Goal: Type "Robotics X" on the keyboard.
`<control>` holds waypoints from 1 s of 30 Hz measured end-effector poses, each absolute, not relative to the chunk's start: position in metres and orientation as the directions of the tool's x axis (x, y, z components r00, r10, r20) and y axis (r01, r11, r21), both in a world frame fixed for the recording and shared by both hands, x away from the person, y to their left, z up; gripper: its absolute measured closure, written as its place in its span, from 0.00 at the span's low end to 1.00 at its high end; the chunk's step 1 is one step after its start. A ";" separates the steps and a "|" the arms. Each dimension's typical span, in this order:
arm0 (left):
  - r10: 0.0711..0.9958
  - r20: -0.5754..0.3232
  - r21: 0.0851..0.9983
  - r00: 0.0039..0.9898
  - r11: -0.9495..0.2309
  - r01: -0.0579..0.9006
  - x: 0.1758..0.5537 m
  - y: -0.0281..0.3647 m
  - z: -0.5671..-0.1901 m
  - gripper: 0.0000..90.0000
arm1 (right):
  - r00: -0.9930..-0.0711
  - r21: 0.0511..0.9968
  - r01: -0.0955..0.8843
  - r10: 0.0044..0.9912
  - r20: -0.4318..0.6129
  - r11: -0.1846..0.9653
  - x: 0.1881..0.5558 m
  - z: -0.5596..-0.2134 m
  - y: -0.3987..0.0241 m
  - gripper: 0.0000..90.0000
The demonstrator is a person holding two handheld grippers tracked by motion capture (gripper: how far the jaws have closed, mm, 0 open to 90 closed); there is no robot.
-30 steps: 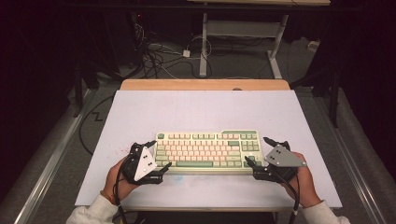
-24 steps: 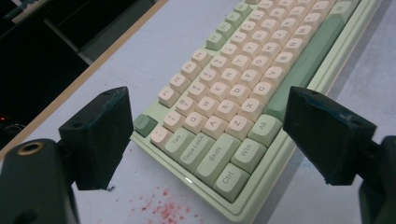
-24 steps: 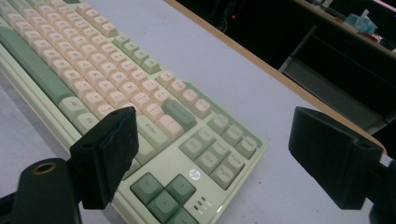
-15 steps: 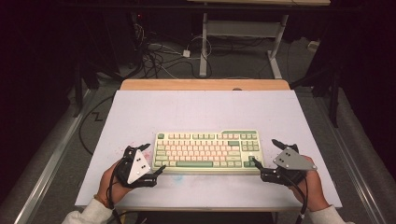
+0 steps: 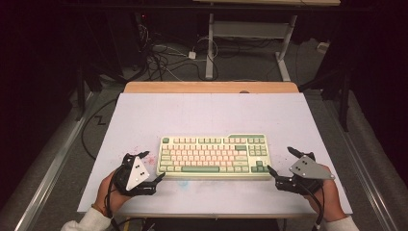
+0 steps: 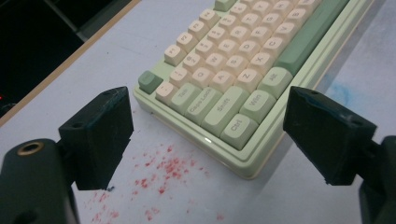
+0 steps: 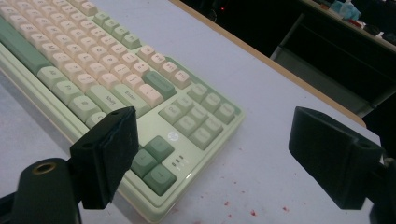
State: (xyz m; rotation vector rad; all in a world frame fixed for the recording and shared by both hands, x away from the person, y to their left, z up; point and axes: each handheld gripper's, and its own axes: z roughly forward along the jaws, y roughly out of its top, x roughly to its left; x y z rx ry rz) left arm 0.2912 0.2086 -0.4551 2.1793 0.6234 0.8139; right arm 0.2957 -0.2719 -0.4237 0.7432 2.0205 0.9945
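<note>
Keyboard (image 5: 214, 156) lying mid-table; left gripper (image 5: 151, 175) wide open just off its near-left corner; right gripper (image 5: 281, 161) wide open off its near-right corner; likely next, closing in on both ends.

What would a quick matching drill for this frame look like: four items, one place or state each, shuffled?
Items:
1. left gripper
2. right gripper
3. keyboard
4. red specks

Places or states:
A. lying flat mid-table, gripped by nothing
B. open, off the keyboard's Ctrl corner
C. on the table surface by the keyboard's left end
D. open, off the keyboard's arrow-key corner

Pairs: 1-B, 2-D, 3-A, 4-C
</note>
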 end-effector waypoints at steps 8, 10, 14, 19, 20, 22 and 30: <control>0.640 0.345 0.751 0.687 -0.627 0.207 0.291 0.216 -0.463 0.17 | -0.533 0.836 0.188 0.768 -0.354 0.516 0.294 -0.431 -0.284 0.19; 0.644 0.339 0.748 0.686 -0.627 0.218 0.292 0.218 -0.465 0.17 | -0.529 0.837 0.197 0.774 -0.348 0.510 0.295 -0.433 -0.287 0.19; 0.646 0.328 0.743 0.689 -0.627 0.235 0.291 0.222 -0.470 0.17 | -0.522 0.842 0.216 0.787 -0.328 0.495 0.295 -0.438 -0.295 0.19; 0.659 0.316 0.740 0.683 -0.621 0.257 0.287 0.226 -0.475 0.17 | -0.530 0.832 0.235 0.784 -0.324 0.503 0.293 -0.447 -0.302 0.19; 0.663 0.316 0.740 0.679 -0.620 0.260 0.286 0.226 -0.475 0.17 | -0.527 0.831 0.235 0.785 -0.327 0.504 0.292 -0.448 -0.302 0.19; 0.665 0.311 0.745 0.679 -0.614 0.261 0.285 0.226 -0.475 0.17 | -0.526 0.834 0.233 0.787 -0.324 0.500 0.292 -0.448 -0.304 0.19; 0.659 0.326 0.745 0.678 -0.621 0.245 0.282 0.226 -0.475 0.17 | -0.536 0.838 0.223 0.780 -0.322 0.499 0.289 -0.449 -0.299 0.19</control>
